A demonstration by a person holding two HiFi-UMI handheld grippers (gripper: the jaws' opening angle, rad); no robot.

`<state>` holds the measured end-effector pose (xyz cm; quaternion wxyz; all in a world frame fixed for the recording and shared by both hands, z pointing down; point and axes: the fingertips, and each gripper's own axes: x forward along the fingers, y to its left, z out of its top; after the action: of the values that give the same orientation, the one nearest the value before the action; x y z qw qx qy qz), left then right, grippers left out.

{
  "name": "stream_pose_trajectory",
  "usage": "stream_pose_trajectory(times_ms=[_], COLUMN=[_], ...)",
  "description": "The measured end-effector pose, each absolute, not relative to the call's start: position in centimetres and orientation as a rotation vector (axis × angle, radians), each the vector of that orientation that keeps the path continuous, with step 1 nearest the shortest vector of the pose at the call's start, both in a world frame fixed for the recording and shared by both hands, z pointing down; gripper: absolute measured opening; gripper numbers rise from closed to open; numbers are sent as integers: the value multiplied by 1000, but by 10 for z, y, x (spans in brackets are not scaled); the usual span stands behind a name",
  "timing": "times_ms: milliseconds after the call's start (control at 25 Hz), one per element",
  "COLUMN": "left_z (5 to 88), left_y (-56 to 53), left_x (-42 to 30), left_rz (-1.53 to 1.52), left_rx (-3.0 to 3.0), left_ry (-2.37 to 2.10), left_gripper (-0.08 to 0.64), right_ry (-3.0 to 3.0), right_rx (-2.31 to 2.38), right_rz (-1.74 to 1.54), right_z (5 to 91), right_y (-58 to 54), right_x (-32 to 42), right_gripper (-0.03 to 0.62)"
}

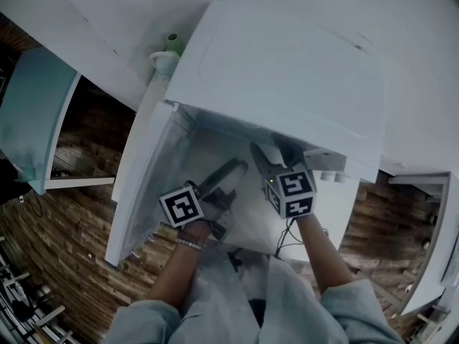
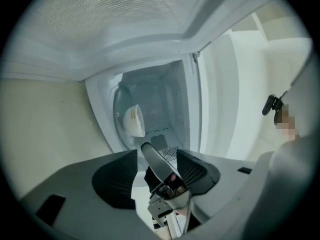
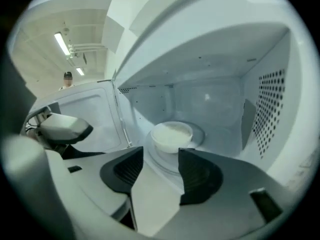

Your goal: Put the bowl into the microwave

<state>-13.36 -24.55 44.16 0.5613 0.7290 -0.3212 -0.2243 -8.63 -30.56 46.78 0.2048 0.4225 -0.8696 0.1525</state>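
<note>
Small white round bowl (image 3: 171,135) sits on glass turn plate (image 3: 200,132) inside white microwave (image 1: 287,70) near front edge of white counter (image 1: 100,20). Door (image 1: 143,185) swung wide so hands fit. Right gripper (image 3: 161,151) jaws wide apart, empty, just in front of bowl, looks like job done. Left gripper (image 2: 158,153) jaws apart too; grey lever (image 2: 152,160) shows in gap, not squeezed

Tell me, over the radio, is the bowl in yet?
Left gripper open, grey strip between its jaws. Right gripper open, empty. Bowl on the turntable inside the microwave. Door open, nothing blocking.

Wht counter (image 1: 423,63): microwave (image 1: 287,70), green-topped cup (image 1: 166,59).
</note>
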Motion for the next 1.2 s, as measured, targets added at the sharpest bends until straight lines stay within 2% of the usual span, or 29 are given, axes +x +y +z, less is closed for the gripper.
stream_pose_trajectory(times_ms=[160,240,280,320,520,720,1200], left_z=[430,427,423,418,394,364,302], left_y=[-240,-236,-235,-233,-221,-207,-176], left_x=[-129,-131,-131,-131,-129,-123,-113], left_rz=[-478,-436,-416,-399,-364,-349,-333], left_rx=[1820,1858,1877,1899,2013,2094,2279], left_ry=[-807,-871,-903,-929,-986,-983,-1041], left_gripper=[187,136,113,92,0,0,0], right_ry=[-2476,-2495,-2506,-2518,-2599,-2702,-2755], right_rx=[1156,1189,1218,1245,1239,1139,1276], right_rz=[415,412,412,413,391,388,280], right_z=[449,439,433,426,397,366,316], right_y=[-283,-276,-274,-271,-248,-222,-198], right_x=[-79,-73,-68,-65,-58,-60,-19], right_gripper=[141,96,36,3,2,0,0])
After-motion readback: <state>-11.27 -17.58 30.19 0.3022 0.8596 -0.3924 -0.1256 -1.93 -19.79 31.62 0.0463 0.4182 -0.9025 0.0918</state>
